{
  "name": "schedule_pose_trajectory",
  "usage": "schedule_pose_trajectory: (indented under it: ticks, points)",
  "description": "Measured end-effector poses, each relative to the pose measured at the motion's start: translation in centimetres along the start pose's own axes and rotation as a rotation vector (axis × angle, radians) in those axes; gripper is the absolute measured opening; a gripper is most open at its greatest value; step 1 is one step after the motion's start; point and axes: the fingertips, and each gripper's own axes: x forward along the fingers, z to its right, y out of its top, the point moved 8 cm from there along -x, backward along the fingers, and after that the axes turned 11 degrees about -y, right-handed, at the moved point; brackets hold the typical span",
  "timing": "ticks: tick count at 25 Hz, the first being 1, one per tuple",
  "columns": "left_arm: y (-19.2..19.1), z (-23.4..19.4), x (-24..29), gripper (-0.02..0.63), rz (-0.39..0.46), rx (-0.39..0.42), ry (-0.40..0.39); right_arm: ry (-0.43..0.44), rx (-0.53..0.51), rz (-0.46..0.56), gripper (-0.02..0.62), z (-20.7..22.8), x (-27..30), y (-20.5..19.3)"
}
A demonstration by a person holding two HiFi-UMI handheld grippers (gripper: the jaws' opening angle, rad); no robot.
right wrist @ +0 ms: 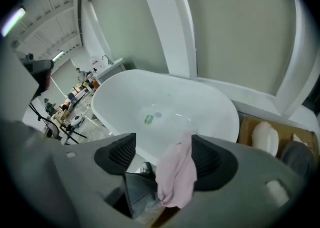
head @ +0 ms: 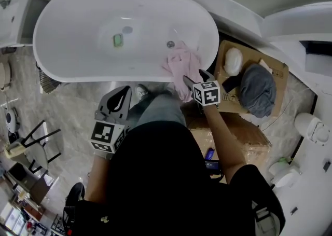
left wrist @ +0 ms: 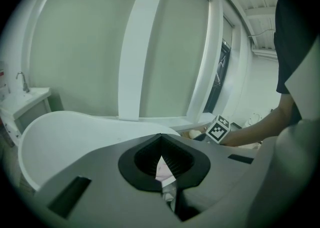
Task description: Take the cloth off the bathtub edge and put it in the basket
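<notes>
A pink cloth (head: 179,64) hangs over the near right rim of the white bathtub (head: 57,71). My right gripper (head: 196,78) is at that cloth, just outside the rim. In the right gripper view its jaws stand apart (right wrist: 164,141). The cloth (right wrist: 176,177) hangs between them against the right pad, clear of the left pad. My left gripper (head: 126,91) is lower left, in front of the tub wall, holding nothing. In the left gripper view its jaws (left wrist: 161,139) meet at the tips, with a sliver of pink showing through the slit. A grey round soft container (head: 258,89) sits on the cardboard at the right.
A flattened cardboard box (head: 228,108) lies right of the tub, with a white rounded object (head: 233,61) on it. Inside the tub lie a green item (head: 118,39) and the drain (head: 170,44). White fixtures (head: 310,126) stand at far right. The person's shoe (head: 141,92) is by the tub wall.
</notes>
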Motion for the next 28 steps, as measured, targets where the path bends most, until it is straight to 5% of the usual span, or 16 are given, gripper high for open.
schedule_pose_trajectory:
  ticks: [4,13,24,28]
  points:
    - [-1.4,-0.6,-0.4,0.006,-0.026,-0.015,0.015,-0.031,-0.015,-0.075,0.411,0.1,4.0,-2.5]
    - [-4.5,-2.0,-1.5,0.006,-0.086,-0.04,0.02,-0.109,-0.002,-0.231,0.46,0.7,11.5,-7.0]
    - [-8.7,-4.4,-3.0,0.006,-0.14,-0.047,-0.008,-0.246,-0.017,-0.311,0.464,1.1,17.3,-10.8]
    - [-9.2,-5.2,-3.6,0.006,-0.141,-0.053,-0.007,-0.237,0.012,-0.391,0.459,0.3,17.2,-12.1]
